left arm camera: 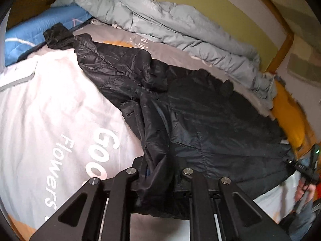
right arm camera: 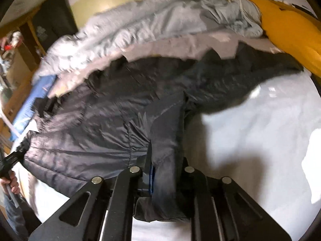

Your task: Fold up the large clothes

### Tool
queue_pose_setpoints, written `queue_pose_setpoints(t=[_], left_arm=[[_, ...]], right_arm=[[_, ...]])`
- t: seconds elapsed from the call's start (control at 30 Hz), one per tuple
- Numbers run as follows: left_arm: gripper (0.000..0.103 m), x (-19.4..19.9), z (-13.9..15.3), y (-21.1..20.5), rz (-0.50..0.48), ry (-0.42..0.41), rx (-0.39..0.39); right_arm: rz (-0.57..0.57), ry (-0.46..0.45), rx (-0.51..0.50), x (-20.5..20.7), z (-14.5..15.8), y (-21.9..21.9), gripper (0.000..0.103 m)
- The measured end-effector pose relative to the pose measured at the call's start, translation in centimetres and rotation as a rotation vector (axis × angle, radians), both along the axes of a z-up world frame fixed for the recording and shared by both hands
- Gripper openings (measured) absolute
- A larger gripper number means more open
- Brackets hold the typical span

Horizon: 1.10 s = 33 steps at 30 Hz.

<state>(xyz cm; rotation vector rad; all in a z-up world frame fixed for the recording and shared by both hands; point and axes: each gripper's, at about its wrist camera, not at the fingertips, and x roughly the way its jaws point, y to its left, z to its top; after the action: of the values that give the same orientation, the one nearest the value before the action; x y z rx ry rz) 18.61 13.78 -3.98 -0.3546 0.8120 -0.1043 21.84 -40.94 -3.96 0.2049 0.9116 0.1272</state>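
left gripper (left arm camera: pixel 158 172) pinches a bunched fold of the black jacket (left arm camera: pixel 210 116), its fingertips buried in the cloth. right gripper (right arm camera: pixel 164 172) clamps another edge, tips hidden too. the jacket sprawls across the bed (left arm camera: pixel 40 104), one sleeve trailing toward the blue pillow (left arm camera: pixel 30 38). right view is smeared; grey duvet (right arm camera: pixel 124 32) behind.

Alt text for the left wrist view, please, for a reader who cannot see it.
The left gripper is shut on a bunched edge of a black quilted puffer jacket spread across a white printed bedsheet. A rumpled grey duvet lies behind, and the right gripper shows at the far right edge.
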Motion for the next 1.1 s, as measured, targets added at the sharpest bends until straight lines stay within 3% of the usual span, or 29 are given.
queue_pose_setpoints(t=[0.07, 0.1, 0.2, 0.3, 0.33, 0.5, 0.67, 0.73, 0.93, 1.1], left_arm=[[0.019, -0.4, 0.3, -0.2, 0.003, -0.028, 0.042], [0.029, -0.5, 0.4, -0.2, 0.017, -0.035, 0.071], [0.071, -0.8, 1.4, -0.4, 0.075, -0.113, 0.169], [0.077, -1.6, 2.6, -1.1, 0.082, -0.206, 0.254], [0.082, -1.8, 2.7, -1.3, 0.072, -0.22, 0.267], [0.086, -3.0, 4.0, -2.7, 0.03, -0.33, 0.303], [0.093, -3.6, 4.7, -3.8, 0.011, -0.36, 0.319], [0.103, -3.5, 4.3, -4.3, -0.004, -0.348, 0.319], [0.103, -2.0, 1.3, -5.9, -0.064, -0.222, 0.298], [0.103, 0.0, -1.9, -6.9, -0.088, -0.127, 0.345]], right_arm=[[-0.008, 0.011, -0.017, 0.2, -0.4, -0.2, 0.021], [-0.016, 0.004, -0.035, 0.1, -0.3, -0.4, 0.025], [-0.049, -0.047, -0.078, -0.4, 0.8, -0.9, 0.041], [-0.099, -0.122, -0.108, -1.0, 2.2, -1.7, 0.077], [-0.117, -0.154, -0.121, -1.2, 2.7, -1.9, 0.084], [-0.113, -0.25, -0.114, -2.3, 4.7, -2.0, 0.088], [-0.036, -0.285, -0.087, -3.2, 5.4, -0.3, 0.094], [-0.006, -0.284, -0.085, -3.2, 5.2, 0.7, 0.094], [0.097, -0.196, -0.118, -1.9, 2.1, 3.8, 0.094], [0.092, -0.089, -0.198, 0.2, -2.2, 5.0, 0.094]])
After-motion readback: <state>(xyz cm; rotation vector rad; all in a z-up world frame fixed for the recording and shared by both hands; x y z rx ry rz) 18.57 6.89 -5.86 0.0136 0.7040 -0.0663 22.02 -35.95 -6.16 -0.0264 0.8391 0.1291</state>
